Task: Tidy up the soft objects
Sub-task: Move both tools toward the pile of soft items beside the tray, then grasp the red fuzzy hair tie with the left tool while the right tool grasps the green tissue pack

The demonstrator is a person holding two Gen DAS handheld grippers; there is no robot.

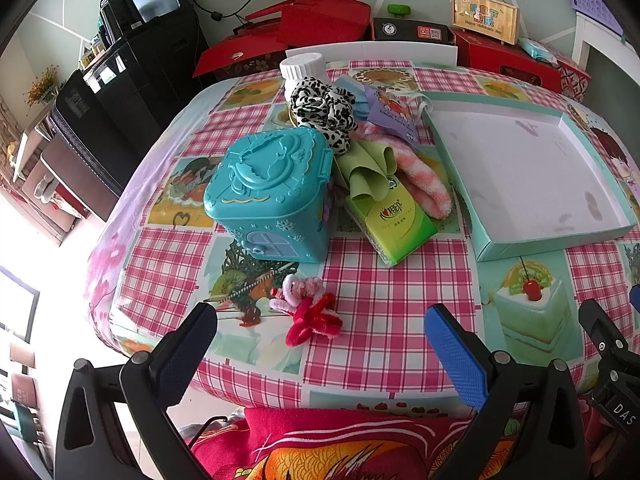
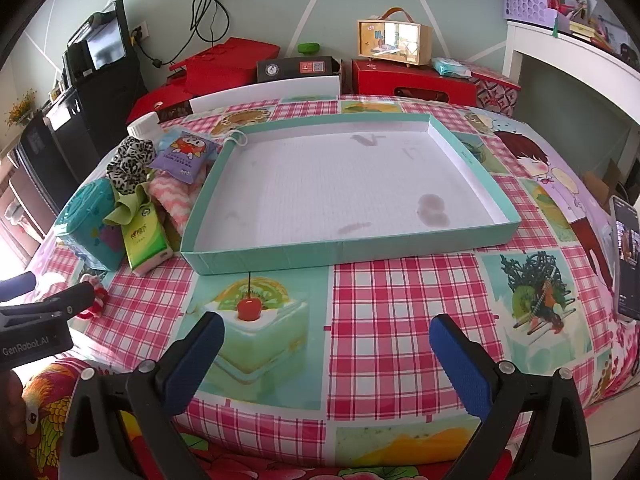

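A shallow teal tray (image 2: pixel 344 258) (image 1: pixel 452 160) with a white floor lies empty on the checked tablecloth. Left of it sits a pile: a black-and-white scrunchie (image 1: pixel 320 110) (image 2: pixel 130 162), a green cloth (image 1: pixel 366 170) (image 2: pixel 128 208), a pink striped fuzzy sock (image 1: pixel 424 178) (image 2: pixel 174 196), and a purple pouch (image 1: pixel 394 114) (image 2: pixel 186 154). A red and pink pipe-cleaner flower (image 1: pixel 308 314) lies just ahead of my left gripper (image 1: pixel 320 344), which is open and empty. My right gripper (image 2: pixel 326 354) is open and empty over the cake print, in front of the tray.
A teal plastic toy box (image 1: pixel 268 196) (image 2: pixel 90 224), a green tissue pack (image 1: pixel 390 220) (image 2: pixel 144 242) and a white-capped bottle (image 1: pixel 302 68) stand by the pile. A phone (image 2: pixel 626 256) lies at the table's right edge. Red boxes (image 2: pixel 412 80) line the far side.
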